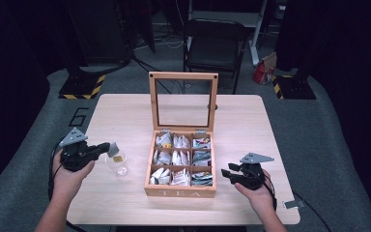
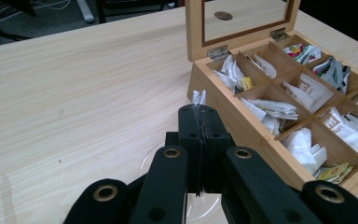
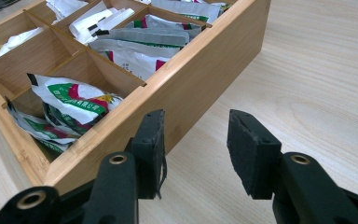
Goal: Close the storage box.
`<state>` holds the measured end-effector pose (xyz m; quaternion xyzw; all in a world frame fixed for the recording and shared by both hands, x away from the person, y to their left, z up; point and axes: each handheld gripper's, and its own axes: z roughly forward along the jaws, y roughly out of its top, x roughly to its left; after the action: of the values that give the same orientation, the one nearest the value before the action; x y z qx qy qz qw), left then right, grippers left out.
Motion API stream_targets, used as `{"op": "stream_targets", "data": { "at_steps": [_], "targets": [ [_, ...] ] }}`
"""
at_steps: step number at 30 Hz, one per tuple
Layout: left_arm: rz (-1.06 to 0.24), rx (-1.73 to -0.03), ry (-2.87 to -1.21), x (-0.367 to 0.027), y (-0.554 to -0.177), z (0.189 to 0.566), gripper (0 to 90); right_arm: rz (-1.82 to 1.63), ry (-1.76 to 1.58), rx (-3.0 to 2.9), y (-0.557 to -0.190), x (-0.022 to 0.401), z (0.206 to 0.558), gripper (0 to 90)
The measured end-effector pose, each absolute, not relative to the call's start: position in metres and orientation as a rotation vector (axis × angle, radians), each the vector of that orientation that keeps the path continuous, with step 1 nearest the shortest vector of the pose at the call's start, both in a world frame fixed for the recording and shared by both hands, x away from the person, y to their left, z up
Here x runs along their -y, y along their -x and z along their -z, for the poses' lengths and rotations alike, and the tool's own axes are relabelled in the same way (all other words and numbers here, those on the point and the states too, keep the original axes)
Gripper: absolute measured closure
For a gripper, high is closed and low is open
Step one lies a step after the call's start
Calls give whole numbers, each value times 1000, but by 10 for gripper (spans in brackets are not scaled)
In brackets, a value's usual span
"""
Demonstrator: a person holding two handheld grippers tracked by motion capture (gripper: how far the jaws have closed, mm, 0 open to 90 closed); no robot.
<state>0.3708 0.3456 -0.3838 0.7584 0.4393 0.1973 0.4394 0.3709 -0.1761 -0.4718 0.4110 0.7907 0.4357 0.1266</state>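
1. The left tongs (image 1: 107, 146) are closed on a tea bag (image 1: 112, 146); in the left gripper view a white edge of the tea bag (image 2: 199, 97) sticks out past the pressed-together jaws.
2. Directly under the left tongs stands a clear glass cup (image 1: 117, 164) on the counter (image 1: 125, 116); its rim curves below the jaws in the left gripper view. A small yellow tag (image 1: 118, 158) lies over the cup mouth.
3. To the right of the left tongs, close by, stands the wooden tea box (image 1: 180, 191), with its glass-paned lid (image 1: 183, 75) raised upright at the far side. The near corner of the tea box (image 2: 200, 88) lies just beyond the jaw tips.
4. The box is split into nine compartments, each holding packets: white ones in the columns nearer the left tongs, green-and-red ones (image 1: 202, 178) in the column nearer the right tongs.
5. The right tongs (image 1: 227, 173) are open with nothing between the jaws. They sit low over the counter, just beside the box's right wall (image 3: 205, 79), apart from it.
6. That wall stands between the right tongs and the green-and-red packets (image 3: 70, 105) in the nearest compartment.
7. Beyond the counter stand a black chair (image 1: 215, 43) and a red bag (image 1: 264, 70) on the floor, well apart from both tongs.
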Motion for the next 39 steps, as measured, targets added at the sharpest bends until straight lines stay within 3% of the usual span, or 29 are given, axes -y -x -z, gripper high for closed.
{"op": "stream_targets", "data": {
  "at_steps": [28,34,39],
  "targets": [
    [-445,-1167,-1897,-345,-377,433,894,-1266,-1194,-2314,-371,175,473,561],
    [-454,-1188,-1897,-344,-379,437,805,-1267,-1205,-2299,-369,179,473,560],
    [-458,-1192,-1888,-346,-378,435,795,-1268,-1214,-2297,-368,179,473,560]
  ]
}}
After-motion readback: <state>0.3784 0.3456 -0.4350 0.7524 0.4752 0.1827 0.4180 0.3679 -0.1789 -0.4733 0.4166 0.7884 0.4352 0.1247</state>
